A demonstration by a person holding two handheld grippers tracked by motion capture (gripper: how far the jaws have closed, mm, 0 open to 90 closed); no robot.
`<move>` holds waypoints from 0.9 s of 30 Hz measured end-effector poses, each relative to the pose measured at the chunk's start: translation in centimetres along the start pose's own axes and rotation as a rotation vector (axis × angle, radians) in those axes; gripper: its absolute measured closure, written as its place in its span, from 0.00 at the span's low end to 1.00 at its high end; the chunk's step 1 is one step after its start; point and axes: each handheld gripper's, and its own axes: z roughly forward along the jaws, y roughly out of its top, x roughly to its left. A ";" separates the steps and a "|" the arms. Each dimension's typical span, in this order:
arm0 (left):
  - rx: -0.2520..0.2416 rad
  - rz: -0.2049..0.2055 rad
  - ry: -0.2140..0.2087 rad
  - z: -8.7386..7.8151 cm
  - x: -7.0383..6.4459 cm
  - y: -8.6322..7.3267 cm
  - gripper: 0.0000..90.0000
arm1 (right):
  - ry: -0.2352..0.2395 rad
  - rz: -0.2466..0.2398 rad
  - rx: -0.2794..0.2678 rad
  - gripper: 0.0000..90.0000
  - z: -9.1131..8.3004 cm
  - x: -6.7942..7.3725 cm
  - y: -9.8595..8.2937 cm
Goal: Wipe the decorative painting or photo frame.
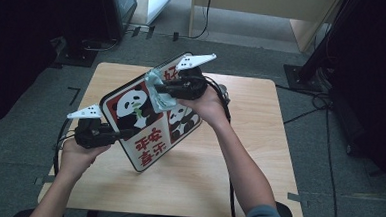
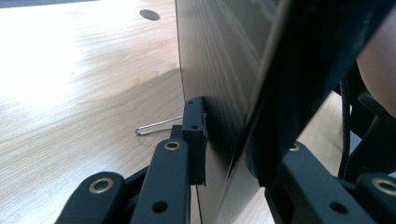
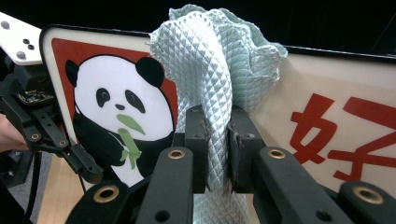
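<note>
A square tray (image 1: 144, 136) with pandas and red characters is held tilted above the wooden table (image 1: 217, 180). My left gripper (image 1: 124, 133) is shut on its left edge; in the left gripper view the jaws clamp the tray's thin edge (image 2: 219, 140), seen edge-on. My right gripper (image 1: 158, 90) is shut on a pale green quilted cloth (image 1: 160, 94) and presses it against the tray's printed face. In the right gripper view the cloth (image 3: 215, 84) bunches up between the jaws in front of the panda picture (image 3: 116, 112), with the left gripper (image 3: 88, 175) at the tray's left edge.
A bent wire clip (image 2: 156, 126) lies on the tabletop behind the tray. A round hole (image 2: 149, 14) marks the table farther off. Cables (image 1: 311, 102) run over the grey floor to the right, and dark stands (image 1: 79, 52) sit beyond the table.
</note>
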 end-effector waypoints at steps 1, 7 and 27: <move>-0.002 -0.001 -0.001 0.0 0.0 0.0 0.85 | 0.000 0.000 -0.002 0.90 0.0 0.0 0.0; 0.000 0.000 -0.002 0.0 0.0 0.0 0.84 | 0.012 -0.001 0.013 0.90 0.2 0.3 -0.5; 0.001 0.001 -0.005 0.0 0.0 0.0 0.84 | 0.036 -0.012 0.038 0.90 0.8 0.7 -2.1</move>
